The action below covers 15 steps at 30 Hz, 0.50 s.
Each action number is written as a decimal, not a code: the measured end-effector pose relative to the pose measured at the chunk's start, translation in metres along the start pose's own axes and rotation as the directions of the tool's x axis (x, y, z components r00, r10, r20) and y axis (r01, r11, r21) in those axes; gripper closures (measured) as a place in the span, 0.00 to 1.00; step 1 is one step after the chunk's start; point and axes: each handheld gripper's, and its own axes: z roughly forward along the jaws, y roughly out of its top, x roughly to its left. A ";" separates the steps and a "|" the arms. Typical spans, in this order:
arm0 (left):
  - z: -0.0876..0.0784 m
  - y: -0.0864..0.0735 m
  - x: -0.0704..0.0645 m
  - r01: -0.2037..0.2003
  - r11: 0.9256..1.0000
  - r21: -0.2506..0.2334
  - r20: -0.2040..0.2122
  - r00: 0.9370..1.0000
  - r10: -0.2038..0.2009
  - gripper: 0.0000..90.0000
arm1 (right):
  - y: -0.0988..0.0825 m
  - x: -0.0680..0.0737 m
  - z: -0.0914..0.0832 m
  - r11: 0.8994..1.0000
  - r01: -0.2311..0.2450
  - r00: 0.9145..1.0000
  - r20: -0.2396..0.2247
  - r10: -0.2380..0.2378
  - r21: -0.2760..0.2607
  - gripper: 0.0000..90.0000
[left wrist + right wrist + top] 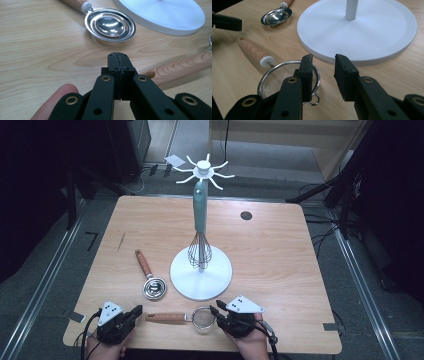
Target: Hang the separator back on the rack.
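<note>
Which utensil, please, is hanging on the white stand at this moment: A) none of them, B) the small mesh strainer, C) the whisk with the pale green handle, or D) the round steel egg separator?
C: the whisk hangs from a hook of the white stand, while the strainer and the egg separator lie flat on the table.

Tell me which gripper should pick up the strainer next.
Probably the right gripper: its jaws stand open with one over the strainer rim. The left gripper is shut, beside the handle's end, and would have to open first.
</note>
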 end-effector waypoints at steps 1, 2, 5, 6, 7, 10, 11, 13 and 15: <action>0.001 0.001 -0.001 0.005 1.000 -0.003 0.000 1.000 -0.005 1.00 | 0.000 0.001 0.001 1.000 0.004 1.000 -0.005 -0.004 0.006 0.76; 0.003 0.002 -0.003 0.006 1.000 -0.005 0.004 1.000 -0.006 1.00 | 0.000 0.002 0.002 1.000 0.000 1.000 -0.011 0.000 0.009 0.75; 0.009 0.004 -0.008 -0.011 1.000 0.005 0.005 1.000 0.011 1.00 | -0.002 0.005 0.007 0.999 -0.001 1.000 -0.010 0.002 0.043 0.75; 0.010 0.004 -0.009 -0.012 1.000 0.003 0.005 1.000 0.012 1.00 | -0.003 0.005 0.008 0.998 -0.001 1.000 0.000 0.001 0.059 0.75; 0.011 0.004 -0.009 -0.012 1.000 0.000 0.006 1.000 0.012 1.00 | -0.004 0.006 0.009 0.998 -0.009 1.000 0.002 0.009 0.070 0.74; 0.012 0.007 -0.008 -0.015 1.000 -0.010 0.009 1.000 0.015 1.00 | -0.007 0.002 0.012 0.994 -0.053 0.999 0.000 0.053 0.093 0.72; 0.012 0.007 -0.008 -0.011 1.000 -0.012 0.015 1.000 0.011 1.00 | -0.007 0.002 0.012 0.994 -0.053 0.999 0.000 0.053 0.093 0.72; 0.014 0.008 -0.006 -0.005 1.000 -0.013 0.026 1.000 0.005 1.00 | -0.006 0.001 0.013 0.994 -0.044 0.999 -0.011 0.045 0.098 0.74; 0.015 0.009 -0.007 -0.008 1.000 -0.013 0.028 1.000 0.008 1.00 | -0.006 0.001 0.013 0.994 -0.044 0.999 -0.022 0.046 0.102 0.77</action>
